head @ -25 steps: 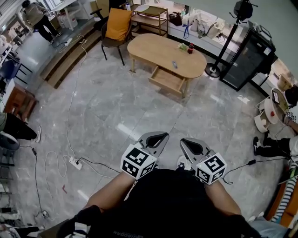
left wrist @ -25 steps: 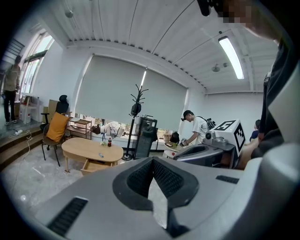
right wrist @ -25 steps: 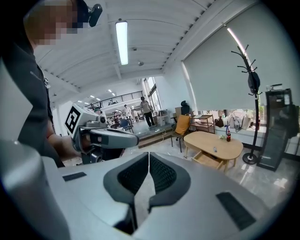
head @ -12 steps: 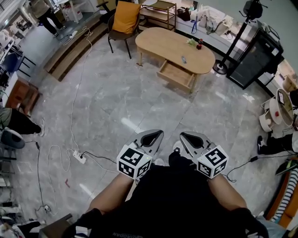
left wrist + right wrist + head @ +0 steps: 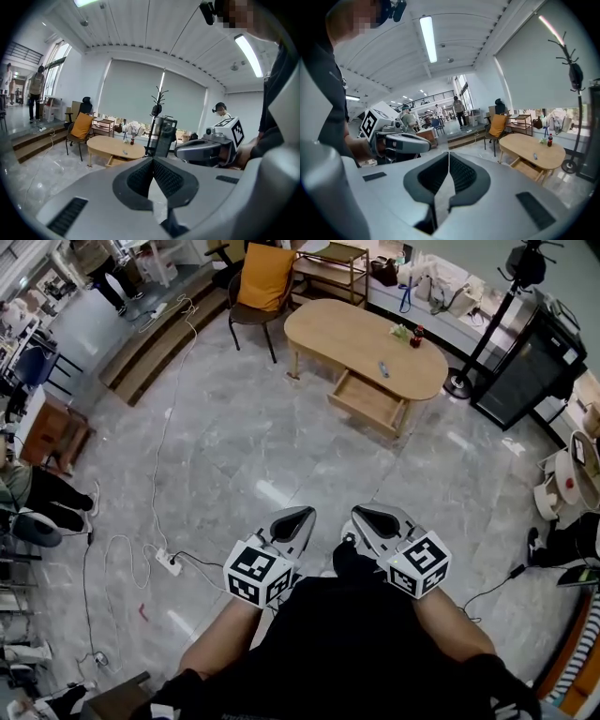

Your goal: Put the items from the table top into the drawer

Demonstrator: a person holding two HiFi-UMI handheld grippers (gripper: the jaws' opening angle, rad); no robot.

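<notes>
The person stands well apart from the bench (image 5: 347,334), with a wide stretch of grey floor (image 5: 281,446) in between. The left gripper (image 5: 298,517) and the right gripper (image 5: 366,516) are held side by side, close to the body, and point toward the bench. Both pairs of jaws are pressed together with nothing in them; each gripper's own view shows the pads meeting.

The things to put away sit at the far end of the bench top. There is a small dark bottle (image 5: 417,336) with a red cap, a green bit (image 5: 401,331) just beside it, and a little grey thing (image 5: 383,368) nearer the front edge, too small to name. The drawer (image 5: 367,401) is pulled out under the front of the bench.

Nothing is picked up yet, so the job now looks like walking over.

A few things could go wrong. A white cable (image 5: 155,474) and a power strip (image 5: 169,563) lie on the floor to the left, and a foot could catch on them. The open drawer sticks out low — a leg could bump it, shake the bench and tip the bottle. The jaws are shut too, so a reach without opening them would just knock the thin bottle over.
</notes>
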